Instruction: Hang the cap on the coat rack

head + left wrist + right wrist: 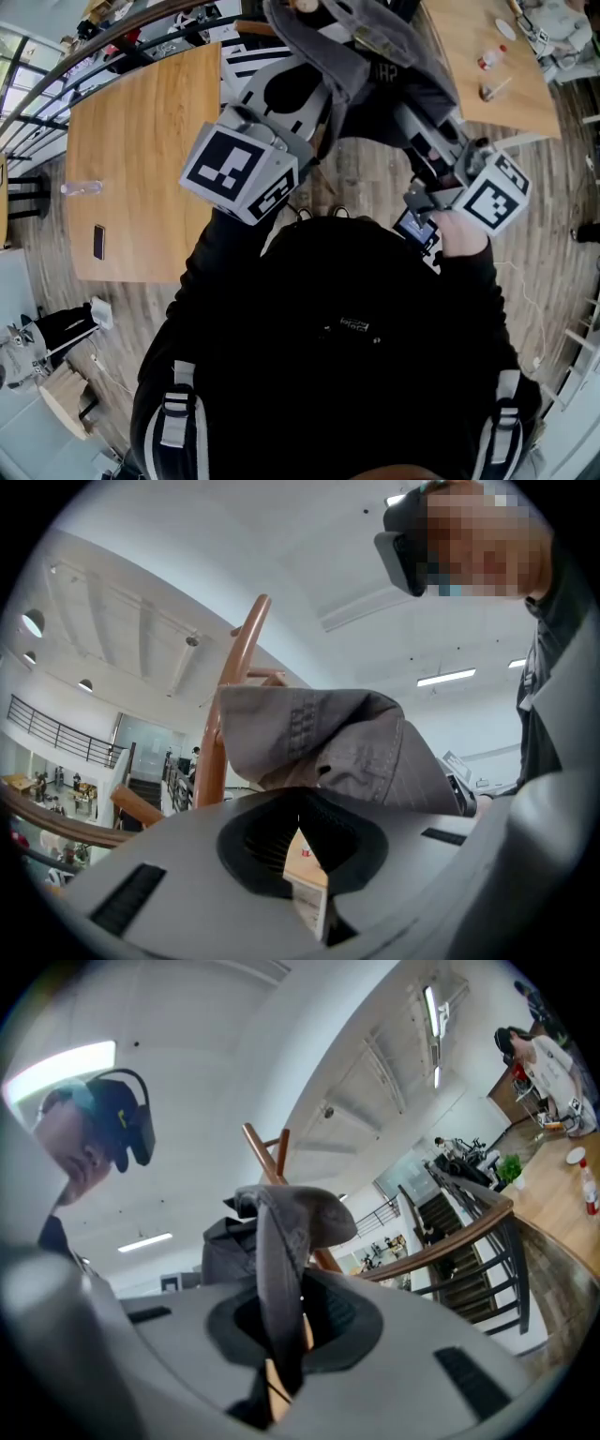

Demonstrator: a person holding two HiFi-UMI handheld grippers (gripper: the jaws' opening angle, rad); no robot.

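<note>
At the top centre of the head view, the grey cap (347, 47) is sitting bunched between the two raised grippers, above the person's dark jacket (337, 328). A wooden table (141, 159) is showing far below at the left.

In the left gripper view, the left gripper (302, 797) is pointing up at the cap, which is filling the middle of the frame just right of the wooden coat rack (239, 658). Its fingers (255, 841) are meeting at the tips right on the cap's lower edge, pinching the fabric there, with only a thin wedge of gap lower down.

In the right gripper view, the right gripper (281, 1274) is clamping a narrow fold of the cap that is running straight down between its fingers (342, 1312), which are standing almost together. The rack's pegs are rising just behind the cap, but whether the fabric is touching them cannot be told.
</note>
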